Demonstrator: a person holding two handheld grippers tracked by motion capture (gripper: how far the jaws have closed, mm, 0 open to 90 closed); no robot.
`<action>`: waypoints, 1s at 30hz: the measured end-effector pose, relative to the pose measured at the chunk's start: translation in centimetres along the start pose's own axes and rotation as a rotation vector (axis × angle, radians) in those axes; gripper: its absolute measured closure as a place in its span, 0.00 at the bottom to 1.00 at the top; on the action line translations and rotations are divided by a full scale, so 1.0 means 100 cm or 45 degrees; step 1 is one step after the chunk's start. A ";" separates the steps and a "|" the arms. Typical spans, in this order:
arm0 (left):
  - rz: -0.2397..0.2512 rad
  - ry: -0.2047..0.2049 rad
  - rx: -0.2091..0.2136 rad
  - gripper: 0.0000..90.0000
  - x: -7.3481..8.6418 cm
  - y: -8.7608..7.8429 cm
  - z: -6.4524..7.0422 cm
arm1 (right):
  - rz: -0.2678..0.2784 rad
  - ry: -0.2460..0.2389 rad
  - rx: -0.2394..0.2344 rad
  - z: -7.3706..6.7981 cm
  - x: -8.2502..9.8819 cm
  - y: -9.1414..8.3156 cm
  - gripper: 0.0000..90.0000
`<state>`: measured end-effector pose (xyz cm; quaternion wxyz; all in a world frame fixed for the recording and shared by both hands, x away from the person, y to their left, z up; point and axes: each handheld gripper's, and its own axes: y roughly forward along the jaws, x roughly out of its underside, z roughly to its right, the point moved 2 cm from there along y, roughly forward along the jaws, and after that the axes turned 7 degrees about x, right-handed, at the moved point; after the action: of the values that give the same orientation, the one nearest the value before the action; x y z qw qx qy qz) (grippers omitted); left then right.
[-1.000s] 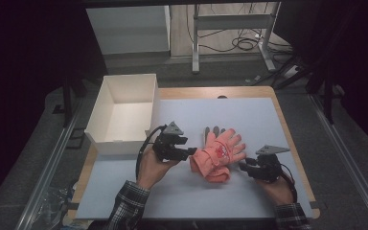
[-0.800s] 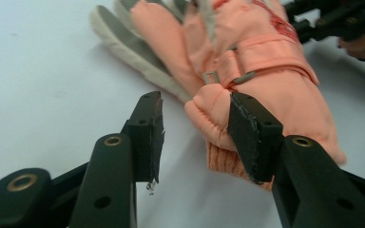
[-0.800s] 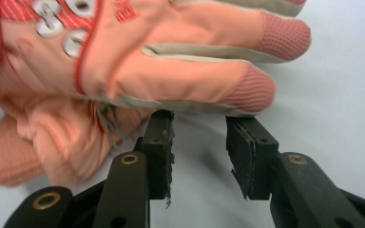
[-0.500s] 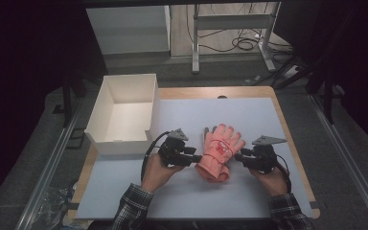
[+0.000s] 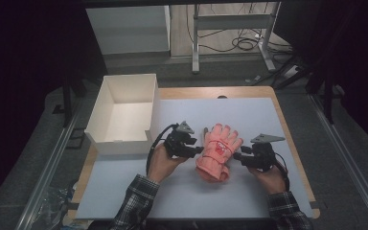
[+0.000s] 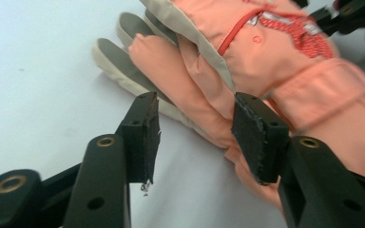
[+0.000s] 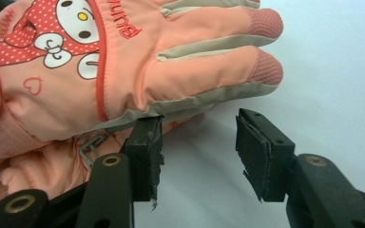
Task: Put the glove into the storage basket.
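A pair of pink gloves [image 5: 216, 151] lies stacked on the pale mat, fingers pointing toward the far edge; the top glove bears a cartoon print [image 7: 71, 28]. My left gripper [image 5: 199, 150] is at the stack's left side. Its jaws [image 6: 195, 118] have just been opening and stand apart, with a pink finger of the gloves [image 6: 204, 90] lying in the gap, unpressed. My right gripper [image 5: 235, 155] is at the stack's right side. Its jaws [image 7: 199, 133] have also just been opening, with bare mat between them and one jaw under the glove's edge.
An open white box [image 5: 124, 112] stands at the back left, close to my left hand. The pale mat [image 5: 258, 115] covers a wooden table whose edge shows on the right. Desk legs and cables lie on the floor beyond.
The gloves have gone from a bunched, tilted heap to lying flatter with fingers pointing away. My left gripper moved right toward them; both pairs of jaws now stand apart.
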<state>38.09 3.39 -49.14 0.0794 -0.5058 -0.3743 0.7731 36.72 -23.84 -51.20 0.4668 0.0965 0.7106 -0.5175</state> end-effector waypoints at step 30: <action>0.037 -0.084 -0.089 0.50 -0.004 0.011 -0.011 | -0.017 -0.007 0.059 0.002 -0.022 0.018 0.55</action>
<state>39.55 2.96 -49.77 0.0381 -0.4879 -0.3962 0.7769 39.13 -22.42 -50.69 0.4630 0.1013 0.6978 -0.5371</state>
